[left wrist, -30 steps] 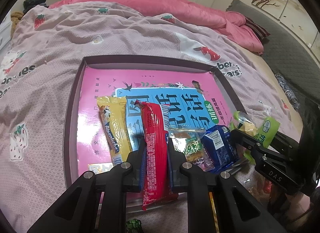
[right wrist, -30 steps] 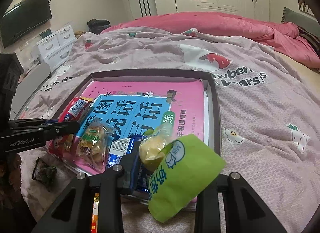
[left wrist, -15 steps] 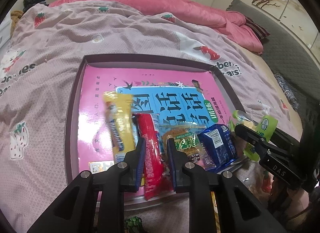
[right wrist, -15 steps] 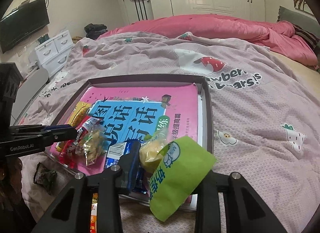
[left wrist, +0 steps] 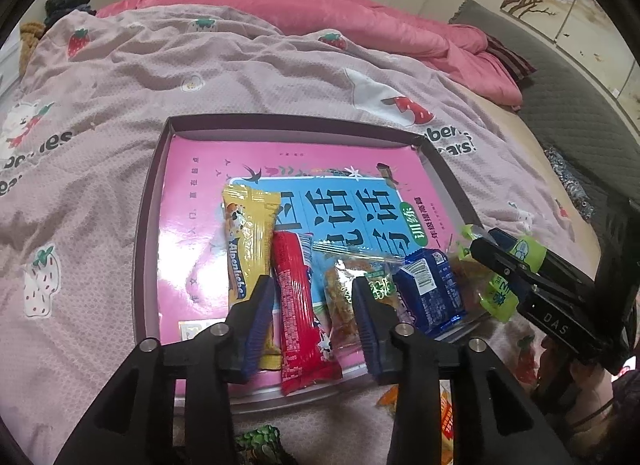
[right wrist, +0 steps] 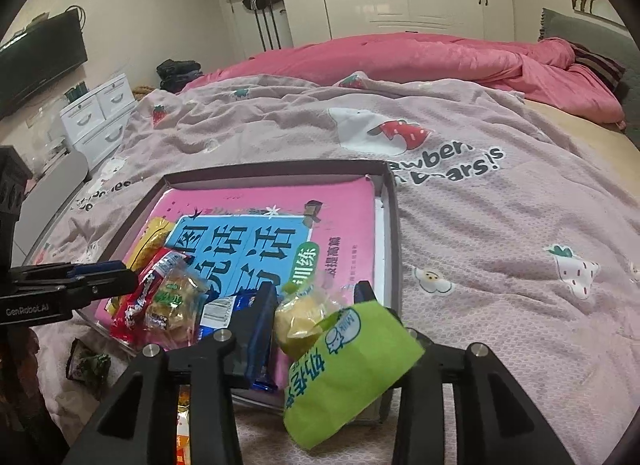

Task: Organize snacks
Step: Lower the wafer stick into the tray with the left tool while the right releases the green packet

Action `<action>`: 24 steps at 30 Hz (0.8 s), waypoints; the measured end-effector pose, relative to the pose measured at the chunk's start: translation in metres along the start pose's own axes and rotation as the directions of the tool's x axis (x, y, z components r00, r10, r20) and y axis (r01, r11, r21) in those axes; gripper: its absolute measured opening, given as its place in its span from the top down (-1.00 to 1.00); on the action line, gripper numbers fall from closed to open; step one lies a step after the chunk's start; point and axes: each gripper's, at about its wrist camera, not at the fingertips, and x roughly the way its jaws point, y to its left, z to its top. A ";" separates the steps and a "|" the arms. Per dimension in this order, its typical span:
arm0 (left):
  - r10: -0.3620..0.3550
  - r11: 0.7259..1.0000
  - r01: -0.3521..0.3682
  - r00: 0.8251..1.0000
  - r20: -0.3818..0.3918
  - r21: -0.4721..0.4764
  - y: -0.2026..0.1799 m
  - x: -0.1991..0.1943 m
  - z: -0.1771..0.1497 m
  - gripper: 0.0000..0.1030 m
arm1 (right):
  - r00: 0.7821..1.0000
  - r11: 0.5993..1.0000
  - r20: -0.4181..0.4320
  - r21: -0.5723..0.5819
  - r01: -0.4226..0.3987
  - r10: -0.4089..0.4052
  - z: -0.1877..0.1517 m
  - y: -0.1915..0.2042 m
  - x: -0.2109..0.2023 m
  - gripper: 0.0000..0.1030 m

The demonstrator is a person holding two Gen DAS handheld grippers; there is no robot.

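A dark shallow box (left wrist: 152, 201) holds a pink book (left wrist: 192, 201). On the book lie a yellow bar (left wrist: 250, 237), a red bar (left wrist: 298, 305), a clear cracker packet (left wrist: 344, 301) and a blue packet (left wrist: 430, 293), side by side. My left gripper (left wrist: 312, 297) is open, with its fingers on either side of the red bar, which lies flat. My right gripper (right wrist: 316, 305) is shut on a green snack packet (right wrist: 344, 365) over the box's near right corner; it also shows in the left wrist view (left wrist: 504, 277).
The box (right wrist: 394, 225) sits on a pink strawberry-print quilt (right wrist: 500, 245). More loose snacks lie in front of the box: a dark green packet (right wrist: 90, 363) and orange packets (left wrist: 444, 413). A white drawer unit (right wrist: 100, 113) stands at the far left.
My left gripper lowered the red bar onto the book beside the yellow bar and opened, letting it go. My right gripper stayed shut on the green packet at the box's right corner.
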 end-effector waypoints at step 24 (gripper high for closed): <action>-0.007 1.000 0.007 1.000 0.022 0.020 -0.006 -0.022 -0.003 0.04 | 1.000 0.997 0.029 0.075 0.004 -0.007 -0.009 -0.016 -0.049 0.01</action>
